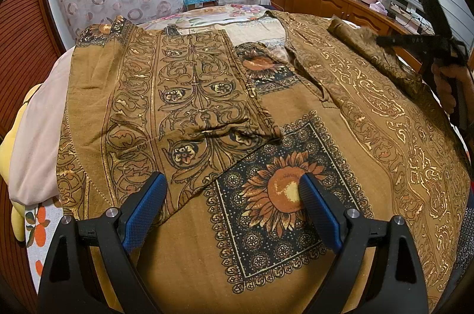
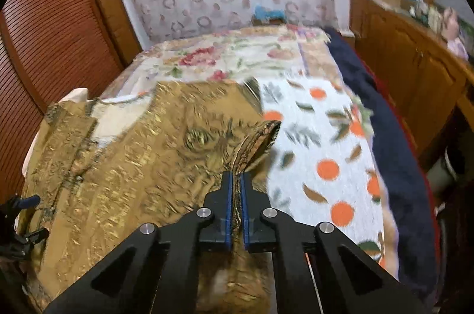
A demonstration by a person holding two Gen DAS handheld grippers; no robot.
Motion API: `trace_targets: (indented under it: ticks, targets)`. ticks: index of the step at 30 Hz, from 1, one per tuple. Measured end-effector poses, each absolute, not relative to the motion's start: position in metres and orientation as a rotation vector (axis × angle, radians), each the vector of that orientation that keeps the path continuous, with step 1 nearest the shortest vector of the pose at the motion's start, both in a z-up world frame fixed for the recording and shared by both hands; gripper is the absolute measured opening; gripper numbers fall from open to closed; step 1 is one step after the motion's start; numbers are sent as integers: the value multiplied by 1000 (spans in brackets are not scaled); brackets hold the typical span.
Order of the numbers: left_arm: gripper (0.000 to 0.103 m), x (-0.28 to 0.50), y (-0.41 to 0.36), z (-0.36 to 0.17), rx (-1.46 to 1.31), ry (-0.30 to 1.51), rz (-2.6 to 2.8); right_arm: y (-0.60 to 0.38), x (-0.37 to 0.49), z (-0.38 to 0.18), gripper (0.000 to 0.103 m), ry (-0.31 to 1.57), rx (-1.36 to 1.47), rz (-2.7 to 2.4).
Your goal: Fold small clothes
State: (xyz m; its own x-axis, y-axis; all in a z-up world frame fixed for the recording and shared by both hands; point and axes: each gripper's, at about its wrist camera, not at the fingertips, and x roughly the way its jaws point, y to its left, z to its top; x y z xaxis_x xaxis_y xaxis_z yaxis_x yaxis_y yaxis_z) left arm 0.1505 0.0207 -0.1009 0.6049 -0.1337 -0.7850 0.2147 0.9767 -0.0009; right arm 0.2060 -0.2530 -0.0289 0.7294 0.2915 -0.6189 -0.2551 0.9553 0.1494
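A brown garment [image 1: 189,94] with gold scrollwork and sunflower panels lies spread over the bed; its left part is folded over the middle. My left gripper [image 1: 232,183] is open just above the cloth, fingers either side of a sunflower panel [image 1: 281,189]. My right gripper [image 2: 236,180] is shut on the garment's right edge [image 2: 254,142] and holds it lifted above the rest of the garment [image 2: 133,166]. The right gripper also shows in the left wrist view [image 1: 382,40], at the far right, with cloth hanging from it.
The bed has an orange-dotted white sheet [image 2: 320,148], a floral cover [image 2: 225,53] and a dark blue blanket [image 2: 385,118] along its right side. A wooden cabinet [image 1: 326,0] with clutter stands at the right. A slatted wooden door [image 2: 50,26] is at the left.
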Motion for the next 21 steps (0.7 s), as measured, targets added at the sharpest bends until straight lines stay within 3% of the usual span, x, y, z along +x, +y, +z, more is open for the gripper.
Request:
trace_targets:
  ticks: [7, 8, 10, 12, 16, 21]
  targets:
    - [91, 150, 21, -101, 96, 899, -202, -206, 178, -3, 5, 578, -46, 408]
    - [91, 150, 21, -101, 96, 899, -202, -198, 172, 0, 10, 561, -75, 387]
    - [91, 150, 21, -101, 96, 899, -202, -191, 166, 5, 39, 555, -66, 433]
    - [91, 150, 21, -101, 96, 899, -202, -190, 159, 9, 50, 533, -63, 477]
    - [91, 150, 21, -101, 96, 899, -202, -199, 153, 3, 58, 514, -91, 469]
    - [91, 150, 21, -101, 96, 899, -202, -212, 160, -24, 62, 583, -125, 419]
